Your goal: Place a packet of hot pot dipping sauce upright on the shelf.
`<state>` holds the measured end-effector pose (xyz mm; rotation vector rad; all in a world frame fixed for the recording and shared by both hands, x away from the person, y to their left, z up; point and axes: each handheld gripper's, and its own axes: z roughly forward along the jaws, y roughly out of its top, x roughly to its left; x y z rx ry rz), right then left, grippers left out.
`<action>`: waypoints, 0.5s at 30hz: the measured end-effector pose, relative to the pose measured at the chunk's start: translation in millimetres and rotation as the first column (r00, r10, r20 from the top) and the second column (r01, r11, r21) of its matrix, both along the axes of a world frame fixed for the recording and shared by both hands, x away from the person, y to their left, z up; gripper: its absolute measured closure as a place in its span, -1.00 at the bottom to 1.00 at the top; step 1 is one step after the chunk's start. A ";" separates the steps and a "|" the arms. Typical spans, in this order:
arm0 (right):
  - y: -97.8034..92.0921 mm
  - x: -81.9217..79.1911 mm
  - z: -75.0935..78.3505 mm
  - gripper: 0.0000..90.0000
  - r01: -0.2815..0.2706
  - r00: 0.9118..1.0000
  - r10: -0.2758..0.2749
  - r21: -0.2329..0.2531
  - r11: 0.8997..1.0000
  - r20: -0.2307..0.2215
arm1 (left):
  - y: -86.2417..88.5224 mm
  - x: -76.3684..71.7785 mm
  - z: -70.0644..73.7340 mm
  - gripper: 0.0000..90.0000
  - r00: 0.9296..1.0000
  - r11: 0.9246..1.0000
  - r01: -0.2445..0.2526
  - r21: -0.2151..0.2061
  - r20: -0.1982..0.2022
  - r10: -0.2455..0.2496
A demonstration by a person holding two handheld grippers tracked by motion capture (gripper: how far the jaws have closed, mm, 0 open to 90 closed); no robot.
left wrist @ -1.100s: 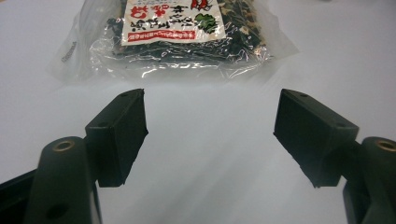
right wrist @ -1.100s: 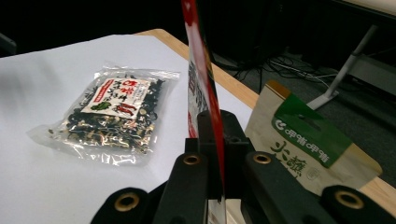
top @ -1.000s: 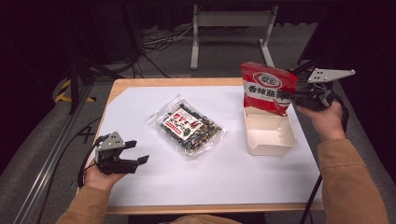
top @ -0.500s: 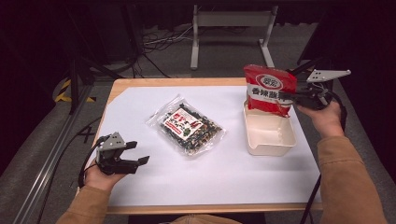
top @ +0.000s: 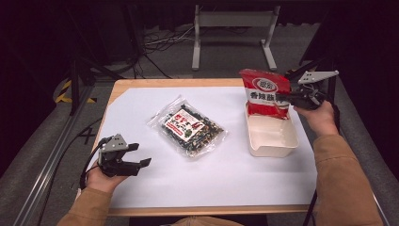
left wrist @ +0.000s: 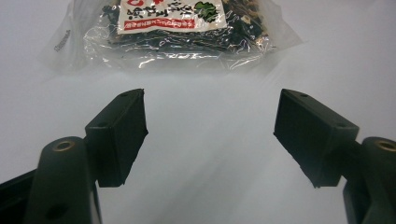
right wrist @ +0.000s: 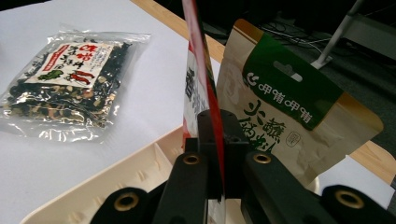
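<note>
table: wood-edged top under a white sheet (top: 235, 183); everything sits on this sheet.
tray: cream plastic tray (top: 273, 136) at the right of the sheet, long axis running away from the person; its near part looks bare.
red pouch: red snack pouch (top: 264, 93) held upright over the tray's far end, bottom edge down at or inside the rim; the right gripper view sees it edge-on.
tan pouch: tan and green pouch (right wrist: 285, 112) stands at the tray's far end just behind the red pouch; whether the two touch I cannot tell.
clear bag: clear bag of dark snack mix (top: 188, 128) lies flat mid-sheet, long axis diagonal, well apart from the tray.
right gripper: right gripper (top: 288, 98) has its jaws clamped on the red pouch's side edge.
left gripper: left gripper (top: 141, 162) is low at the near left, jaws wide apart and holding nothing; the clear bag lies straight ahead.
nearer hand: the left, for the clear bag.
</note>
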<state>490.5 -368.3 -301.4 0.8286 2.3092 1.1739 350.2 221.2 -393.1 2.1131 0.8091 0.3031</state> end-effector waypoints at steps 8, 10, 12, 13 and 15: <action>12.9 6.2 -8.6 0.98 0.013 0.998 -0.010 -0.055 0.998 0.056 | -0.9 0.1 -1.4 -0.43 1.000 1.000 0.000 -0.004 -0.009 0.000; 15.1 8.0 -10.3 0.98 0.019 0.998 -0.015 -0.062 0.998 0.060 | -1.3 0.5 -1.9 -0.43 1.000 1.000 0.001 0.000 -0.007 -0.001; 17.4 9.1 -13.0 0.97 0.017 0.998 -0.012 -0.076 0.997 0.058 | -1.9 0.4 -2.5 -0.43 1.000 1.000 0.000 -0.005 -0.011 0.000; 18.4 9.4 -14.5 0.97 0.016 0.998 -0.011 -0.081 0.997 0.057 | -1.9 0.3 -2.5 -0.43 1.000 1.000 0.000 -0.005 -0.011 0.000; 18.8 10.1 -17.8 0.97 0.024 0.999 -0.020 -0.075 0.997 0.045 | -1.3 0.5 -2.0 -0.43 1.000 1.000 0.003 0.000 -0.007 -0.003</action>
